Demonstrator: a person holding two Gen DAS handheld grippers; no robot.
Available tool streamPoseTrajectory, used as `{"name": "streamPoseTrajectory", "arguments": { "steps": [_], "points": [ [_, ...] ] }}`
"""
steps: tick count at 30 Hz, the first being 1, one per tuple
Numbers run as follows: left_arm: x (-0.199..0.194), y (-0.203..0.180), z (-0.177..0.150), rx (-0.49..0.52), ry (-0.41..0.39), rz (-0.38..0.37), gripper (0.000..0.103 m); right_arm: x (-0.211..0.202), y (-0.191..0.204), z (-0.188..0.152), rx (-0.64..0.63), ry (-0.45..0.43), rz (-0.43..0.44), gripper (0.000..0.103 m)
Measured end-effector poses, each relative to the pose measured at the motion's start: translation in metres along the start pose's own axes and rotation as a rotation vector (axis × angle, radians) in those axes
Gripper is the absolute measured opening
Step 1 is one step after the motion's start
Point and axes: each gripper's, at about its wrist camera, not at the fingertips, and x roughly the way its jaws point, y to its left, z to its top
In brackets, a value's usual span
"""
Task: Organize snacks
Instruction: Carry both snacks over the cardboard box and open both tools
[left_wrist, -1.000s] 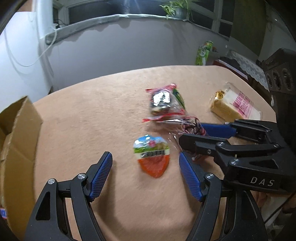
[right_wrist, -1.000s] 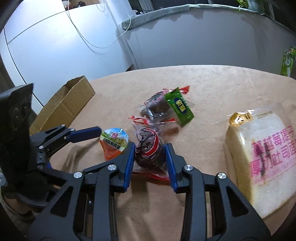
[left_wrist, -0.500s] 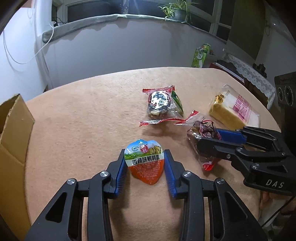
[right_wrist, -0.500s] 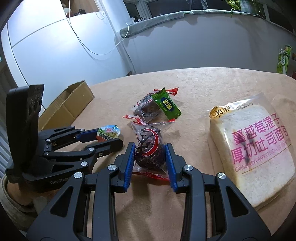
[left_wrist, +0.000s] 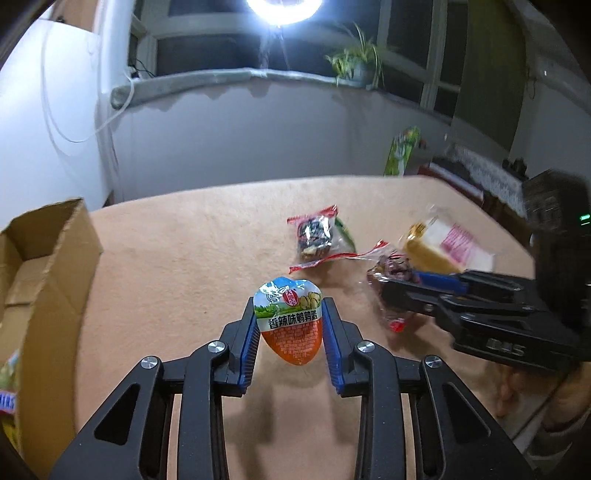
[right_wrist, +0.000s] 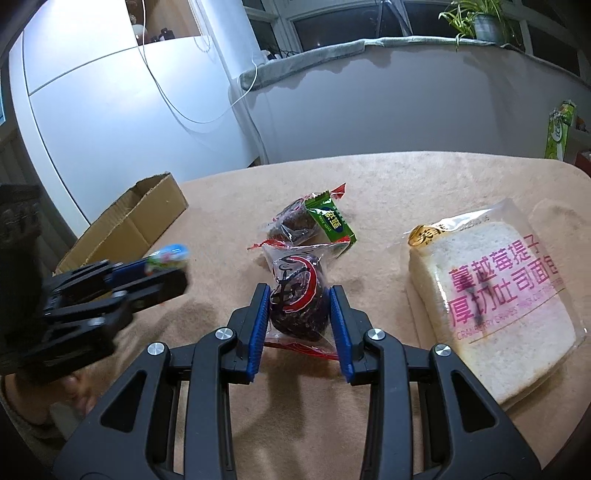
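An orange and green quail-egg pack (left_wrist: 290, 325) sits between the blue pads of my left gripper (left_wrist: 290, 310). The jaws are closing and the pads press its sides, holding it just above the tan table (left_wrist: 177, 258). In the right wrist view the same pack (right_wrist: 168, 256) shows blurred at the tips of the left gripper (right_wrist: 162, 269). My right gripper (right_wrist: 301, 295) is shut on a clear packet of dark dried fruit (right_wrist: 297, 273), with its red seam hanging below. An open cardboard box (left_wrist: 44, 266) stands at the table's left edge.
A second clear packet of dark snack (right_wrist: 291, 221) with a green sachet (right_wrist: 330, 221) lies mid-table. A bagged slice of bread (right_wrist: 495, 295) lies on the right. A green bag (left_wrist: 402, 147) stands beyond the far edge. A person's hand (left_wrist: 535, 387) holds the right gripper.
The left jaws went from wide open around the egg pack to gripping it, and it has come up off the table. The right gripper kept its hold on the dark packet and shifted slightly.
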Motion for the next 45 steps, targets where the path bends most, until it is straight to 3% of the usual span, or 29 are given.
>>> {"name": "streamPoseTrajectory", "arguments": {
  "steps": [13, 22, 36, 45],
  "points": [
    [-0.064, 0.032, -0.014, -0.088, -0.089, 0.013, 0.030, -0.029, 0.022, -0.012, 0.006, -0.018, 0.001, 0.034],
    [-0.102, 0.056, -0.014, -0.114, -0.172, 0.057, 0.030, -0.039, 0.063, 0.011, -0.060, -0.060, 0.011, 0.034],
    [-0.141, 0.147, -0.039, -0.268, -0.226, 0.190, 0.030, 0.017, 0.170, 0.044, -0.220, -0.016, 0.145, 0.034],
    [-0.139, 0.183, -0.052, -0.327, -0.209, 0.200, 0.030, 0.064, 0.251, 0.053, -0.338, 0.026, 0.261, 0.034]
  ]
}}
